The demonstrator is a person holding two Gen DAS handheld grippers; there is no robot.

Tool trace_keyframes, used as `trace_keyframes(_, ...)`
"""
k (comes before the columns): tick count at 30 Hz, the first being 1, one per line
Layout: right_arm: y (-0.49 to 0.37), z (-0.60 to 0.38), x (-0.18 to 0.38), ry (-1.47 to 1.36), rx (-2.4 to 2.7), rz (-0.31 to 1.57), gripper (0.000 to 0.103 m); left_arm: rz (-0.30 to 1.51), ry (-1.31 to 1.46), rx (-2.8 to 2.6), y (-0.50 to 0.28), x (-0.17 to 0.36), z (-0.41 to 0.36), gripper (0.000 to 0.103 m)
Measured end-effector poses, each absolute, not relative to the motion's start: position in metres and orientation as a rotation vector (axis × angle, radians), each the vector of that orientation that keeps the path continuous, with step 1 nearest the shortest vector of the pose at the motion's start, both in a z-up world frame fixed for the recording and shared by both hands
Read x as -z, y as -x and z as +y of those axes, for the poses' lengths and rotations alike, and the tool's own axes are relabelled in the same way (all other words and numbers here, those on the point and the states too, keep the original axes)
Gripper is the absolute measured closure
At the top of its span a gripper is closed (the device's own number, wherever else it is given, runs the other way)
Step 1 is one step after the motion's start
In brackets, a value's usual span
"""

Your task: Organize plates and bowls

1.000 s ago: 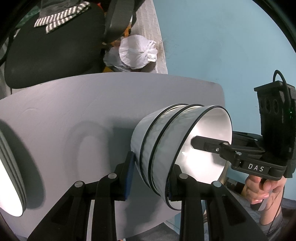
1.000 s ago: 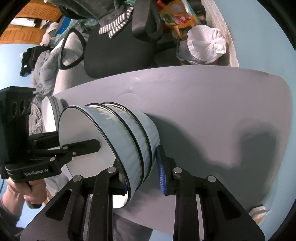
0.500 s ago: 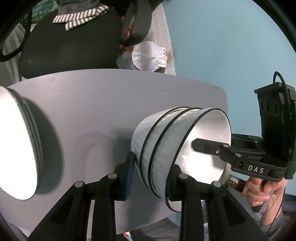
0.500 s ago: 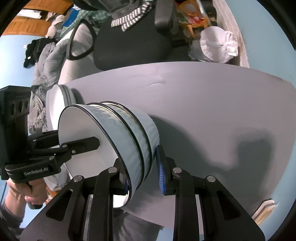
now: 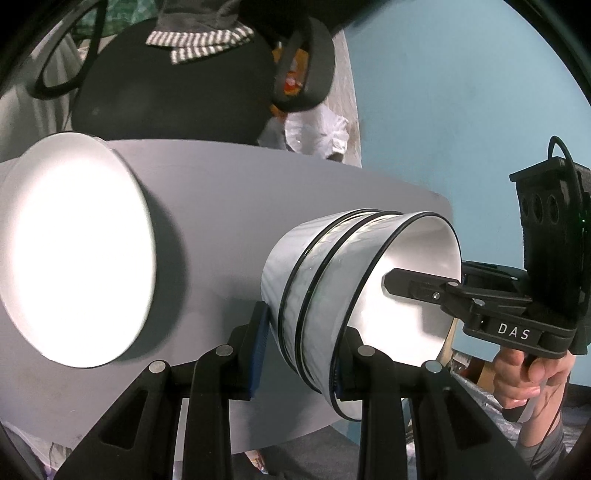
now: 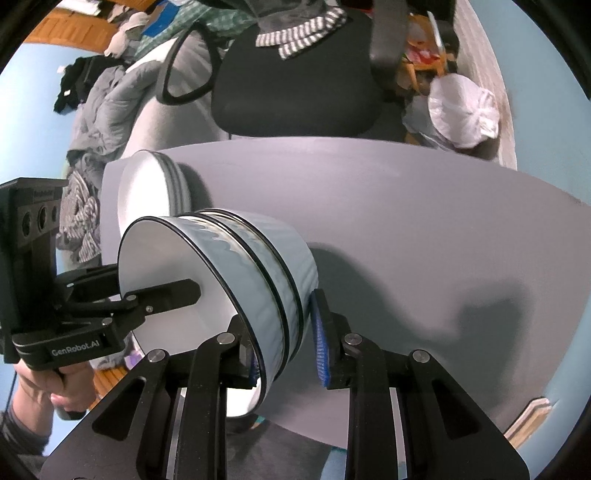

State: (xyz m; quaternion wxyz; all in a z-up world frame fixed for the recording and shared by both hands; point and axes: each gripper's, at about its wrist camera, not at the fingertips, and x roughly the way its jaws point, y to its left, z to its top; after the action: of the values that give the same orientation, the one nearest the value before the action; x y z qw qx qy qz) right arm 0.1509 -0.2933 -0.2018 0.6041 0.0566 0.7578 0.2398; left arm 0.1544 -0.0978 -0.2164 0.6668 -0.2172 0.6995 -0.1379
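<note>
Both grippers clamp the stack of bowls (image 5: 332, 295): left gripper (image 5: 299, 350) and right gripper (image 6: 284, 350) on opposite rims. The plates (image 5: 74, 254) lie to the bowls' left on the counter (image 6: 424, 221), nearer the left gripper.

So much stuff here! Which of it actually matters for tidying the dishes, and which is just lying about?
Part of the job:
- stack of bowls, gripped at its rims by both tools
- stack of plates on the grey table
- left hand-held gripper
- right hand-held gripper

Just lying about:
- black office chair
- striped cloth draped on it
- white plastic bag
- grey bedding
</note>
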Motion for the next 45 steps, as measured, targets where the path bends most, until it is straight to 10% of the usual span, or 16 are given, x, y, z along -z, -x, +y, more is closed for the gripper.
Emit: trace_keyframes(45, -0.17, -0.091, 0.228, 0.05, -0.733, 1.782, 0.079, 1.555, 0.639, 0.1, -0.137, 0.238, 0.088, 0.075)
